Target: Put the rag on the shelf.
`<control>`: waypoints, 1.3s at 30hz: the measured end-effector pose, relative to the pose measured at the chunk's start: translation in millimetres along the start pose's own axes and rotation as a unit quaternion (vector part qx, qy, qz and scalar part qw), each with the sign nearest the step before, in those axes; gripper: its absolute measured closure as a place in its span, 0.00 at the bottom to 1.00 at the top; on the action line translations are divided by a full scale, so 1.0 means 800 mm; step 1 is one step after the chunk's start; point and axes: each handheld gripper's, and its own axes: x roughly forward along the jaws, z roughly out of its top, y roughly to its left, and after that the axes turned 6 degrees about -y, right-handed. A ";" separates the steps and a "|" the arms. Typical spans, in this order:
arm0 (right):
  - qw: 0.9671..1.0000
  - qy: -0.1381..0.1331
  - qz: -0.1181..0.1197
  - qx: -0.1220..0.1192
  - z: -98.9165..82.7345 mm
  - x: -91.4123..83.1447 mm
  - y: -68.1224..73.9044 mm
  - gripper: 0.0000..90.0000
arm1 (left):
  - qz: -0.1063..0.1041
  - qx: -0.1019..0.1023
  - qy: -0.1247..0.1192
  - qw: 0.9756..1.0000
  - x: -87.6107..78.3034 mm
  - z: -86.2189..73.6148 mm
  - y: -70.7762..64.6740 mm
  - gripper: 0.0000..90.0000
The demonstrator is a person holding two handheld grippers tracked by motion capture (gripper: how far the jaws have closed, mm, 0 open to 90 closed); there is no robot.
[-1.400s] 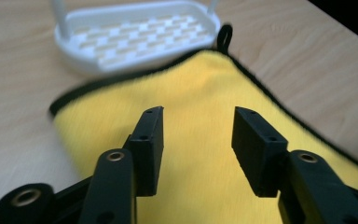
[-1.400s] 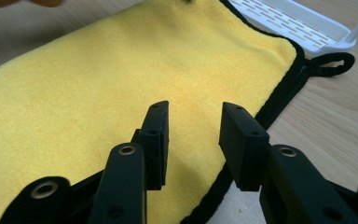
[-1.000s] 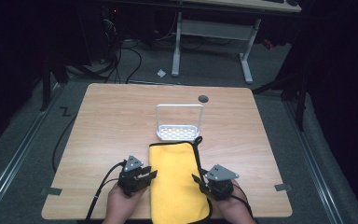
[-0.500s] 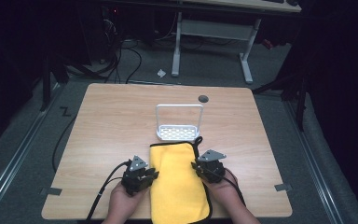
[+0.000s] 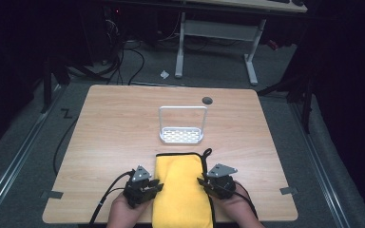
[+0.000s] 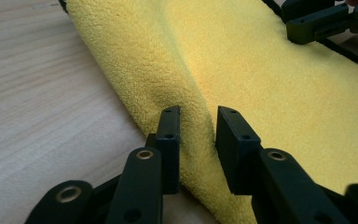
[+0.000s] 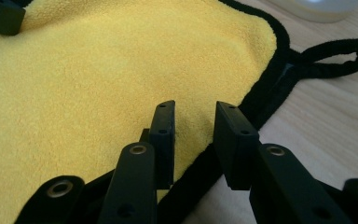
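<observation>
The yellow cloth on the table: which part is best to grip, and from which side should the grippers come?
Grip the yellow cloth at its two long side edges, each gripper coming in from its own side. It lies flat, so probably only the raised folded edge and the black-trimmed edge offer something to pinch.

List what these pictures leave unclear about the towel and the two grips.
- Towel: near end cut off by the bottom edge of the high view.
- Left gripper: jaws straddle a raised fold; pad contact hidden by the fold.
- Right gripper: jaws straddle the black-trimmed edge; whether they pinch it is unclear.
</observation>
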 end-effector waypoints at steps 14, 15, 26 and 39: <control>1.000 -0.004 0.017 0.008 -0.006 -0.005 -0.002 0.76 | 0.000 -0.077 -0.062 0.995 -0.007 0.014 0.042 0.57; 1.000 -0.006 0.021 0.011 -0.006 -0.005 -0.004 0.76 | -0.013 -0.090 -0.072 0.993 -0.005 0.017 0.047 0.53; 1.000 -0.006 0.016 0.011 -0.006 -0.005 -0.002 0.76 | 0.024 -0.106 -0.056 0.993 0.036 0.046 0.073 0.52; 1.000 -0.006 0.019 0.012 -0.006 -0.005 -0.001 0.72 | 0.059 -0.051 -0.049 0.996 0.054 0.046 0.061 0.71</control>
